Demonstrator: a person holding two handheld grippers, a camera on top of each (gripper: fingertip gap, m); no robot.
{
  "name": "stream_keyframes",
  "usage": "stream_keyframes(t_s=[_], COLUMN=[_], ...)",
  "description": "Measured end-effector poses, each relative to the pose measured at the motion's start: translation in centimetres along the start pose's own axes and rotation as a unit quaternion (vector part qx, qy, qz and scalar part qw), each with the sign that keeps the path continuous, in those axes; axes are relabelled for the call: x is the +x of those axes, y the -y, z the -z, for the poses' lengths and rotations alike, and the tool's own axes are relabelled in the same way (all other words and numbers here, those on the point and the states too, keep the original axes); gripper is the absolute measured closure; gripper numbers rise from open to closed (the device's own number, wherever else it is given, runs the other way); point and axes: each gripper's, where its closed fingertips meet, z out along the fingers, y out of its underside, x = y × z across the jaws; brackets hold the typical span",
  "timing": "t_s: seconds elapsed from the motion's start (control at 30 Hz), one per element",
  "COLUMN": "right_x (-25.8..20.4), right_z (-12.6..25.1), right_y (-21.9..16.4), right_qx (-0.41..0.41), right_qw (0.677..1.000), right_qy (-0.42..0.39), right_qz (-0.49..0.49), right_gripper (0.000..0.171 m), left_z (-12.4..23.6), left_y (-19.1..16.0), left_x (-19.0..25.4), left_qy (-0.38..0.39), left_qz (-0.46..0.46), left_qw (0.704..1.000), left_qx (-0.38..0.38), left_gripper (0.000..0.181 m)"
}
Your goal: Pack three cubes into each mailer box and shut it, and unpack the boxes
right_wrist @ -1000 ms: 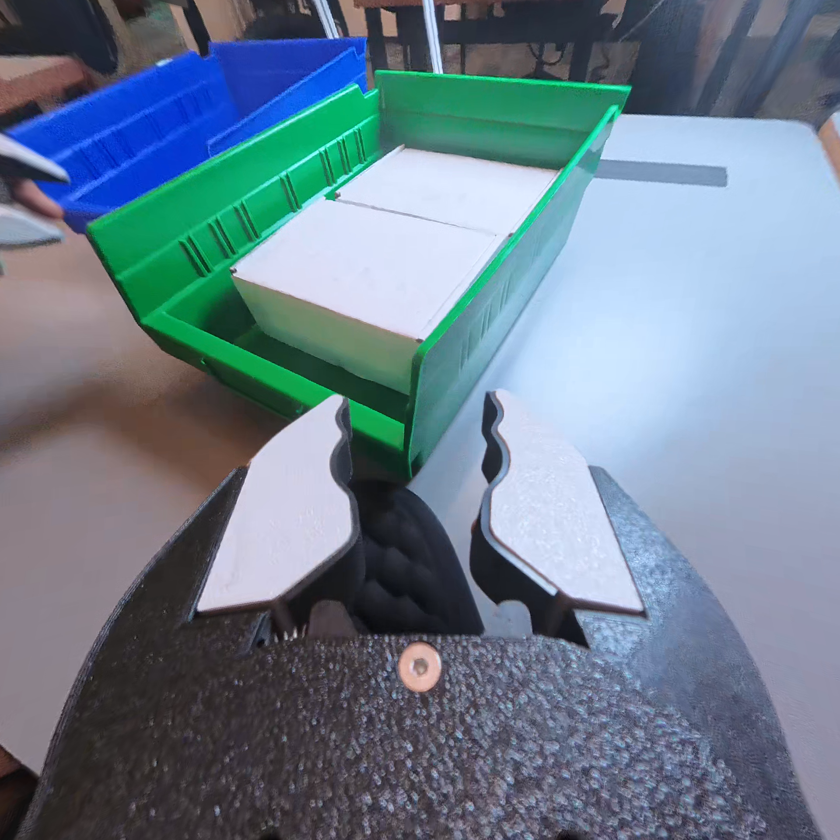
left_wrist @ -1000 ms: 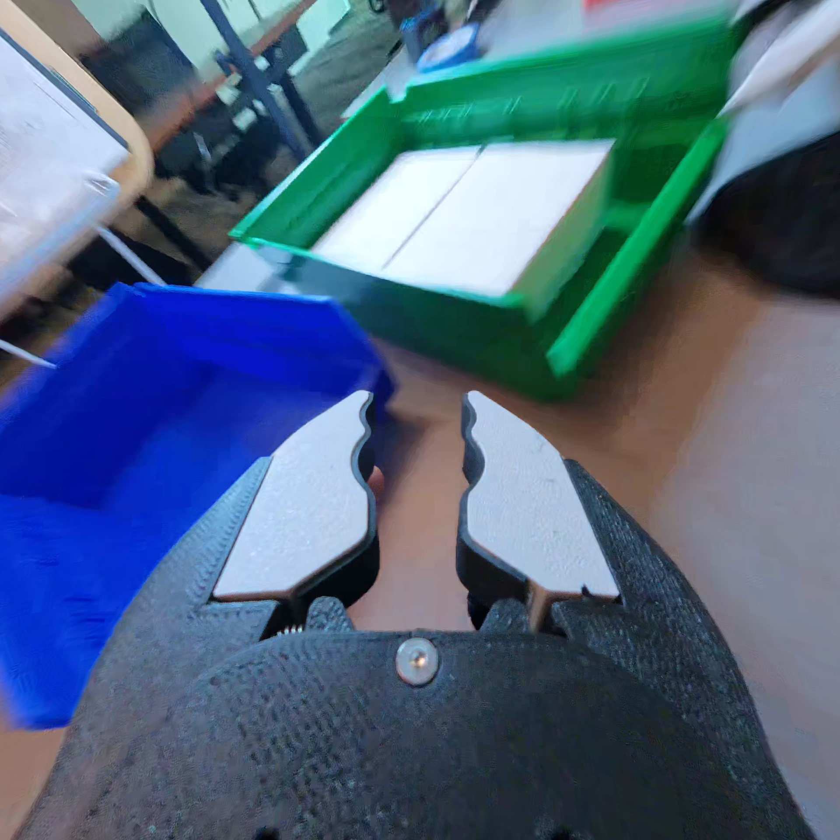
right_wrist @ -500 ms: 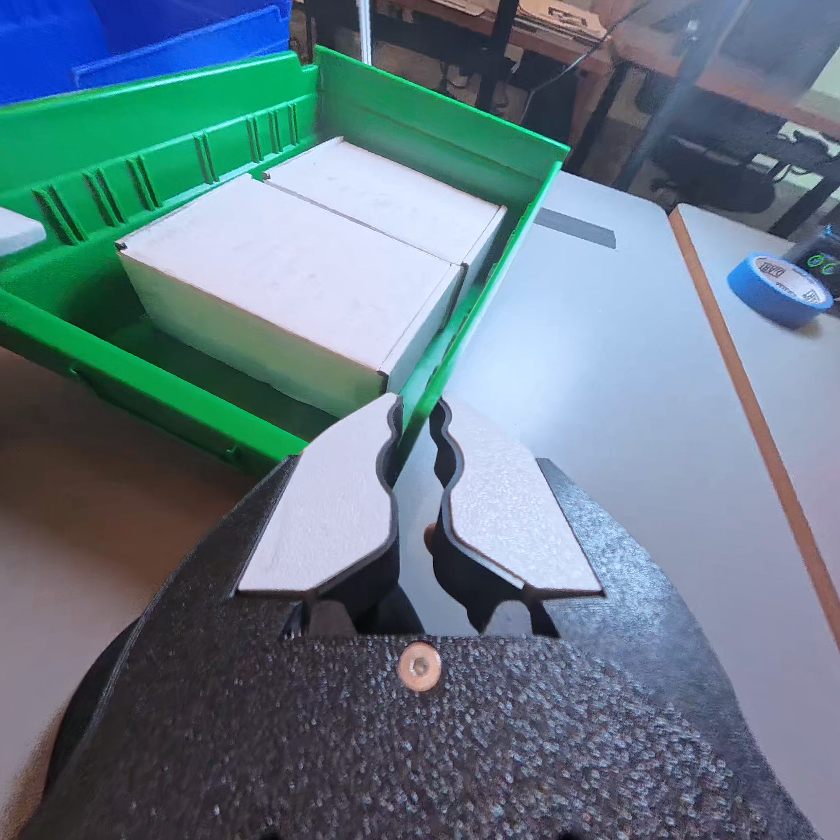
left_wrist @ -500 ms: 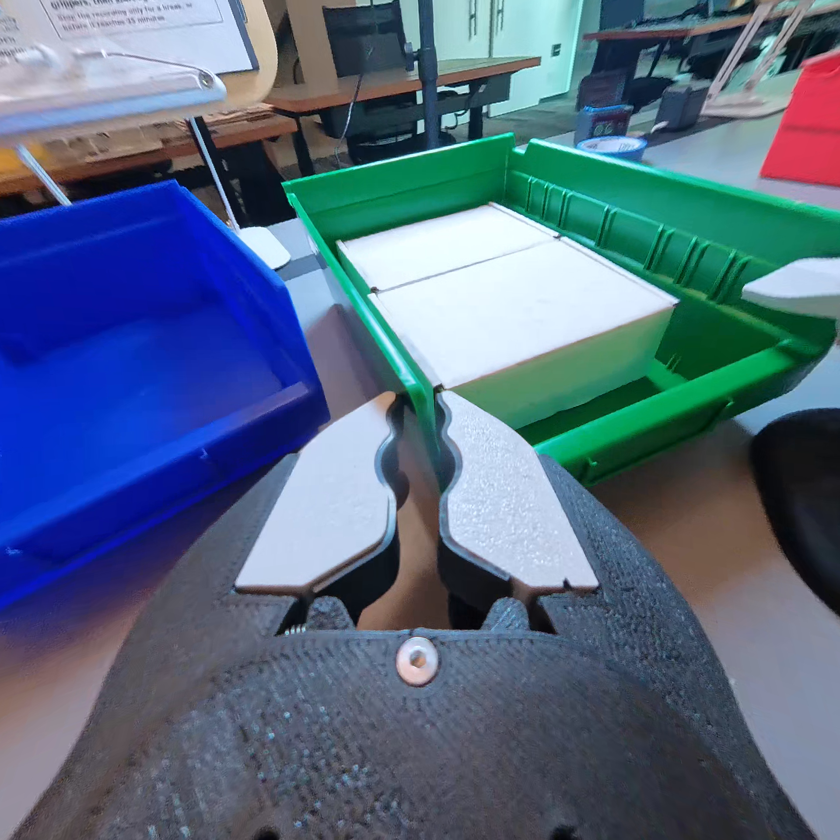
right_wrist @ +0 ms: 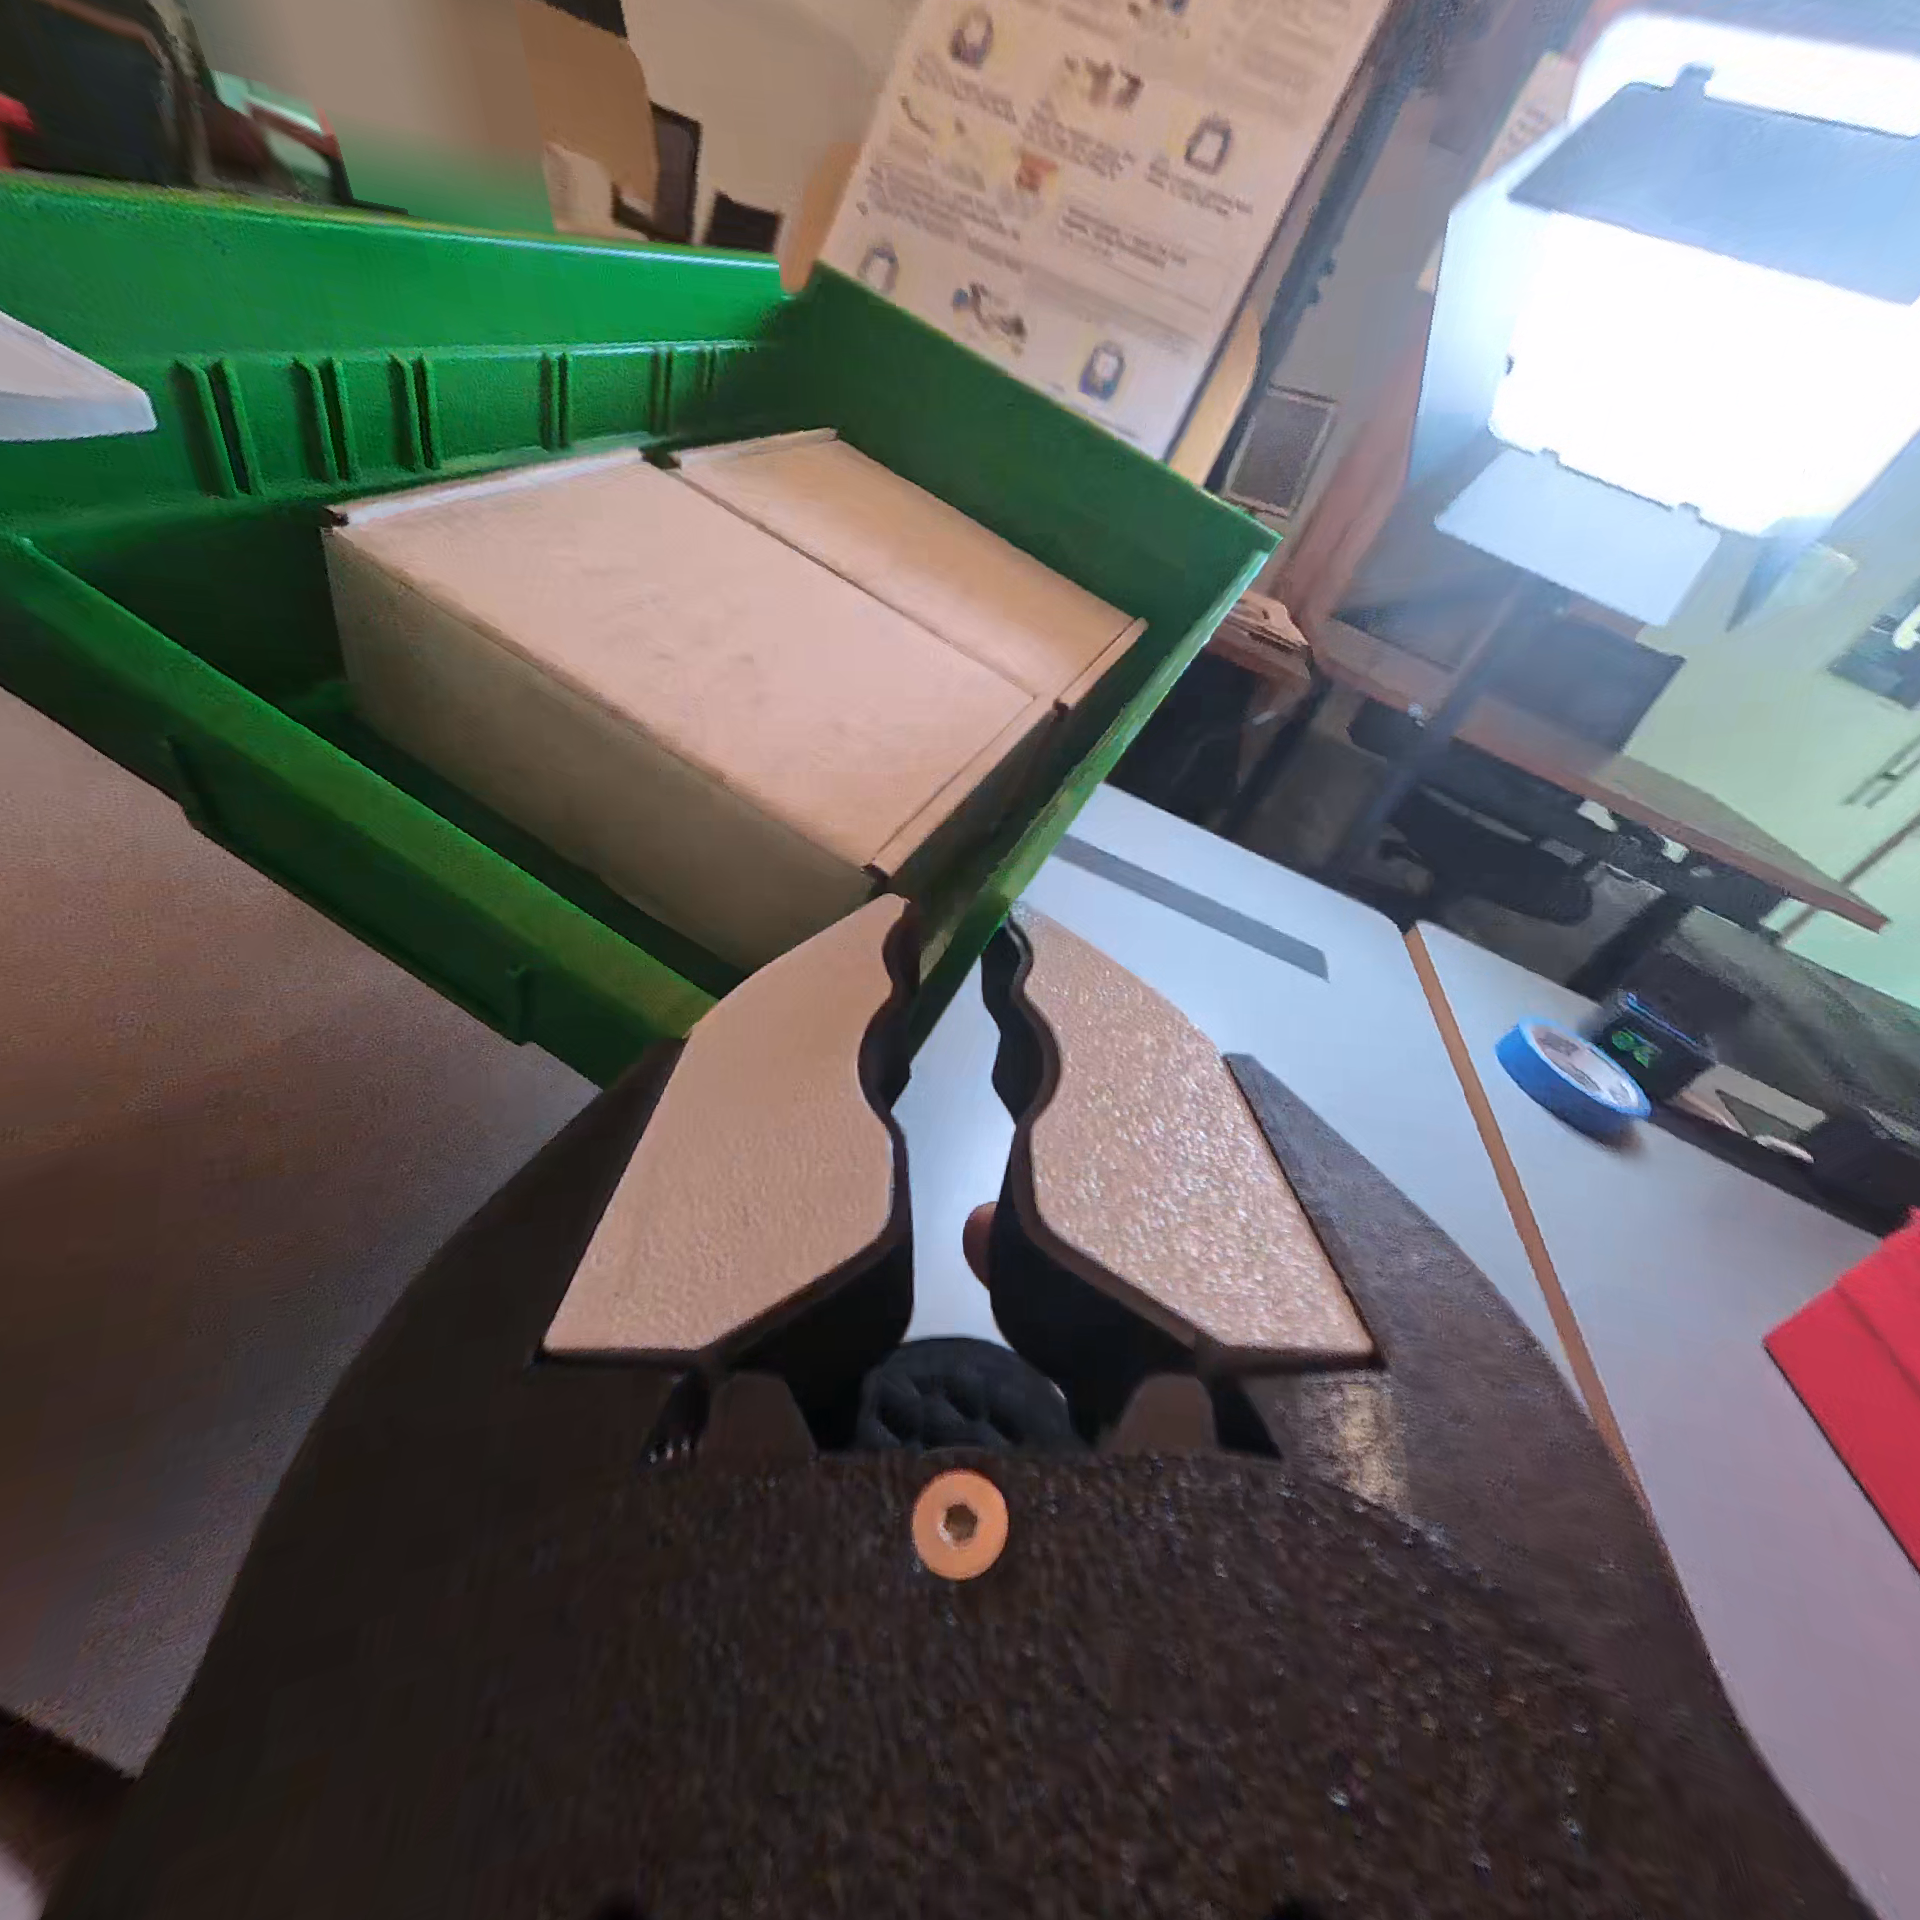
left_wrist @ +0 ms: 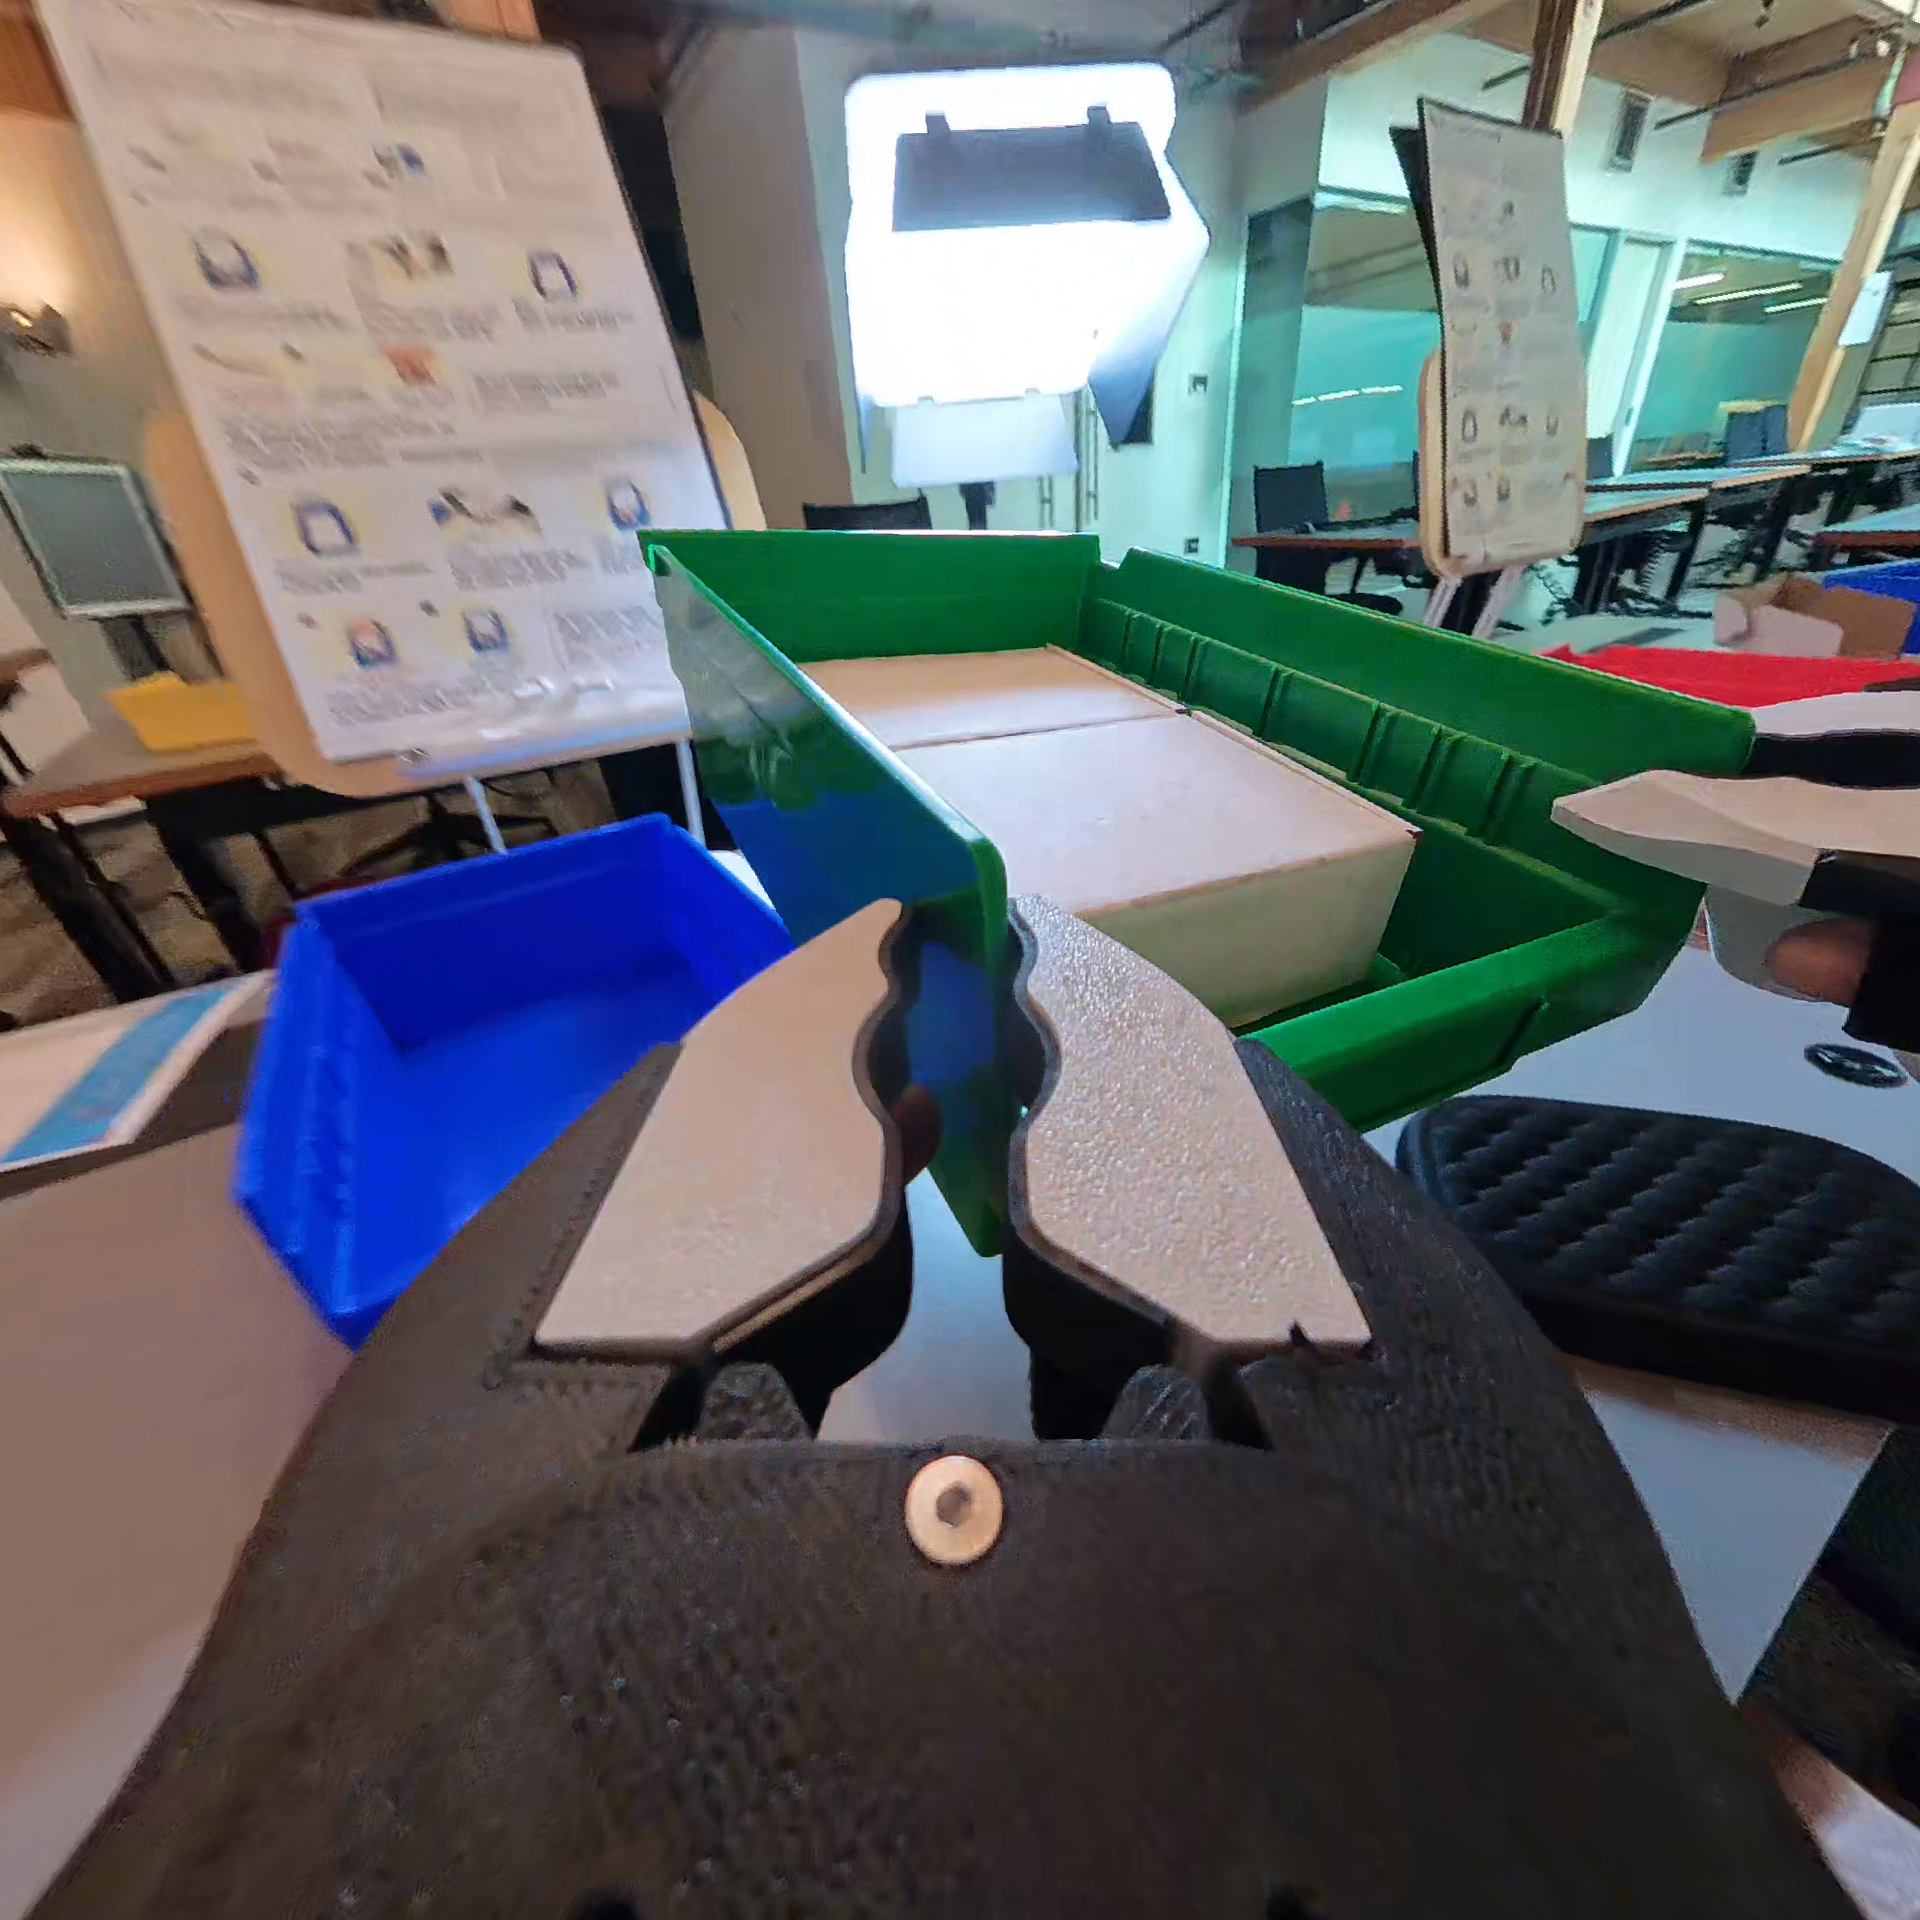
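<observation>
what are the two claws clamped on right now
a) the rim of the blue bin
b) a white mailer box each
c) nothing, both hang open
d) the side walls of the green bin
d: the left claw pinches one side wall of the green bin, and the right claw pinches the opposite wall, with two shut white mailer boxes inside the bin.
</observation>
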Motion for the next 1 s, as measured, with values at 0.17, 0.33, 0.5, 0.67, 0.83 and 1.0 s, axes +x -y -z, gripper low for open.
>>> stream_keyframes(t_s=[0.17,0.33,0.5,0.67,0.83,1.0], right_x=[-5.3,-12.9,-22.2,-29.2,-31.0,-30.2], right_z=[-1.2,-4.7,-8.0,-10.7,-13.2,-16.0], right_y=[5.4,9.2,10.4,7.4,3.2,0.0], right_qx=[0.05,0.087,0.093,0.06,0.019,-0.053], right_qw=[0.996,0.985,0.965,0.952,0.952,0.943], right_qy=[0.067,0.149,0.242,0.297,0.303,0.328], right_qz=[-0.01,-0.008,-0.022,-0.031,-0.022,-0.02], right_gripper=[0.16,0.159,0.158,0.158,0.155,0.15], left_z=[5.8,11.4,17.5,20.8,20.1,16.6], left_y=[4.3,5.5,3.5,-0.2,-6.8,-12.4], left_x=[-4.4,-11.0,-17.7,-21.7,-23.9,-26.1], left_qy=[0.037,0.092,0.152,0.162,0.145,0.165], left_qz=[-0.023,-0.055,-0.094,-0.097,-0.096,-0.1], left_qw=[0.999,0.994,0.982,0.973,0.96,0.945], left_qx=[0.021,0.013,-0.059,-0.133,-0.217,-0.263], left_gripper=[0.166,0.166,0.165,0.164,0.163,0.166])
